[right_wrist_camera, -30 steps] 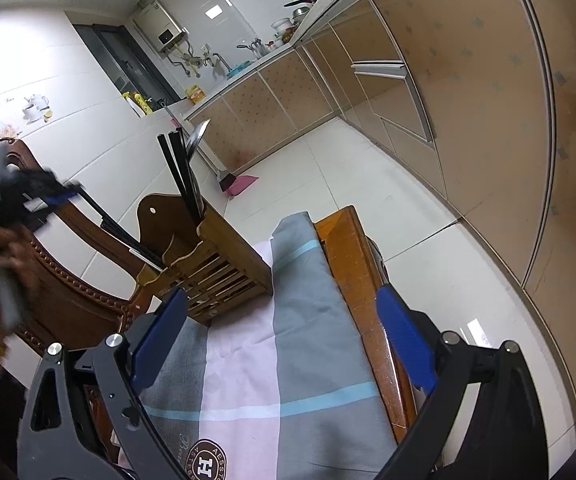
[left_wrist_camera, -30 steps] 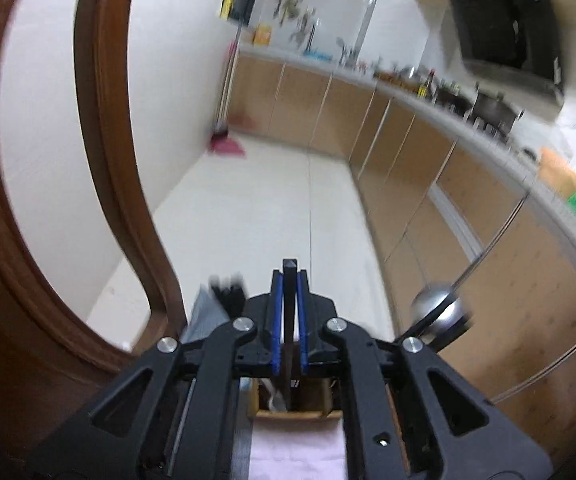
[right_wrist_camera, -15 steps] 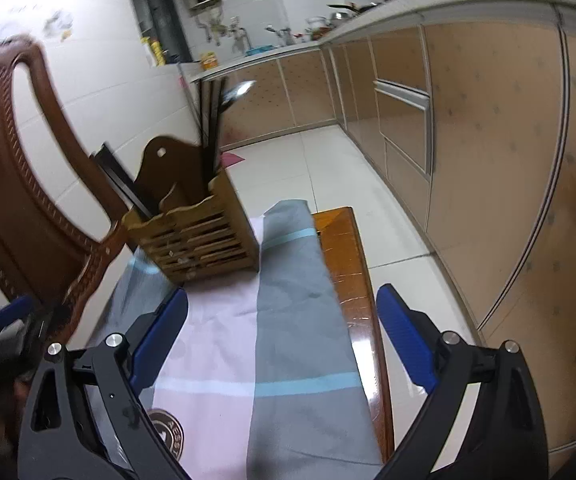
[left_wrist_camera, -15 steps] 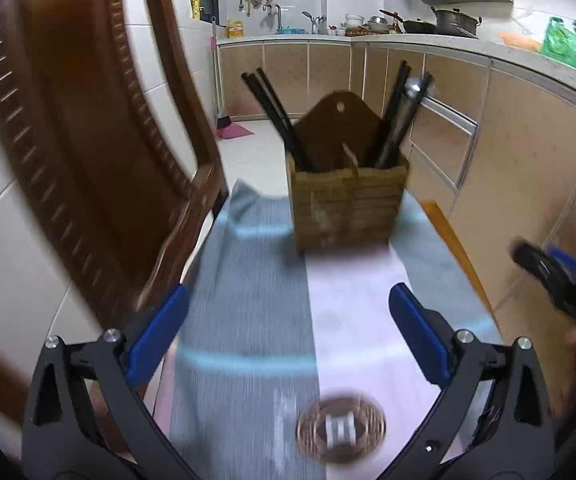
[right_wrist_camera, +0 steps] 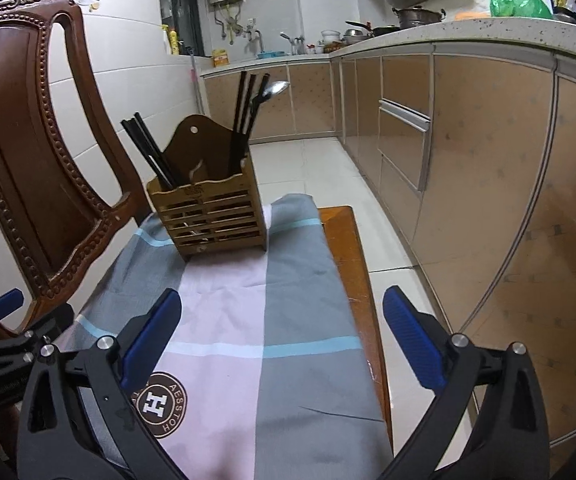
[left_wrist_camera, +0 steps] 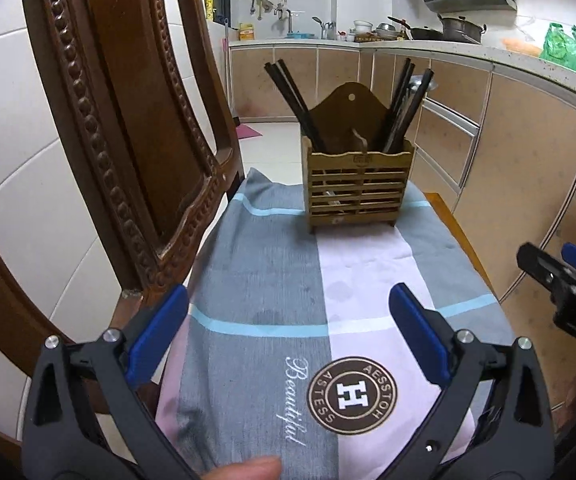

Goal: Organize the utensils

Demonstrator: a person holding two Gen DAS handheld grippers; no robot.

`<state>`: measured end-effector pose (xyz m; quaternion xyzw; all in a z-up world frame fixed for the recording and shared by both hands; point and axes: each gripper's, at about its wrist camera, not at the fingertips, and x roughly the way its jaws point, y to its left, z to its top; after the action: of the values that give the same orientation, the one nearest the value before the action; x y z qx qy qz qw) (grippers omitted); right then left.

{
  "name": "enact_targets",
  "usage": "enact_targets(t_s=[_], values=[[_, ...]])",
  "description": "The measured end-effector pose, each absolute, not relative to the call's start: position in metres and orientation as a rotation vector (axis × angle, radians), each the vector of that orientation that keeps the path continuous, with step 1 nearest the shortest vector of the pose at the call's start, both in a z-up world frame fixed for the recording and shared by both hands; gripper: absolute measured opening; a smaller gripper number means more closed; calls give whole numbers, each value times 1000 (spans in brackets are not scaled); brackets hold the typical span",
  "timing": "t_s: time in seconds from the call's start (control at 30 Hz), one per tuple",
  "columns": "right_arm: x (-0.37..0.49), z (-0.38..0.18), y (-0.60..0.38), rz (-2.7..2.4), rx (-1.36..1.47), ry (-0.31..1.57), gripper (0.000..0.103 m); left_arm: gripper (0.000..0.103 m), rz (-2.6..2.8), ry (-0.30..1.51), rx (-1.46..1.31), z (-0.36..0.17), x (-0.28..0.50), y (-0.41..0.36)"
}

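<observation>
— Where the cloth (left_wrist_camera: 272,264) ends, what stands there?
— A wooden holder (left_wrist_camera: 356,188); black chopsticks (left_wrist_camera: 293,104) and a spoon (right_wrist_camera: 278,88) stand handle-down, leaning upward.
— And each hand-held gripper?
— Left hand-held gripper (left_wrist_camera: 288,330) and right hand-held gripper (right_wrist_camera: 282,334) both gape wide, holding nothing.

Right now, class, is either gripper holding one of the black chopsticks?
No: both the left gripper and right gripper are open and empty, and the black chopsticks stand in the slatted wooden holder.

Left tool (left_wrist_camera: 288,328) and right tool (right_wrist_camera: 282,330): black plastic frames, blue finger pads (left_wrist_camera: 156,334), silver screws (left_wrist_camera: 110,335).
</observation>
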<state>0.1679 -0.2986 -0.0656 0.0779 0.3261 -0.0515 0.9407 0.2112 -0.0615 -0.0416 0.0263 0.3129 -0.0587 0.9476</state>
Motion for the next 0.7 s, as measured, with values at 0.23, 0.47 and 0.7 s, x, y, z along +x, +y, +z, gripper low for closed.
enact_targets(t_s=[0.23,0.47,0.7], values=[[173,-75,-294,-102,149,694,98,99,-137,655,23,-42,217,-55],[174,-79,-291,-98,134,700,98,99,-138,650,5,-41,216,-53],[174,-80,-292,-102,138,698,98,99,-142,649,8,-41,216,-55]])
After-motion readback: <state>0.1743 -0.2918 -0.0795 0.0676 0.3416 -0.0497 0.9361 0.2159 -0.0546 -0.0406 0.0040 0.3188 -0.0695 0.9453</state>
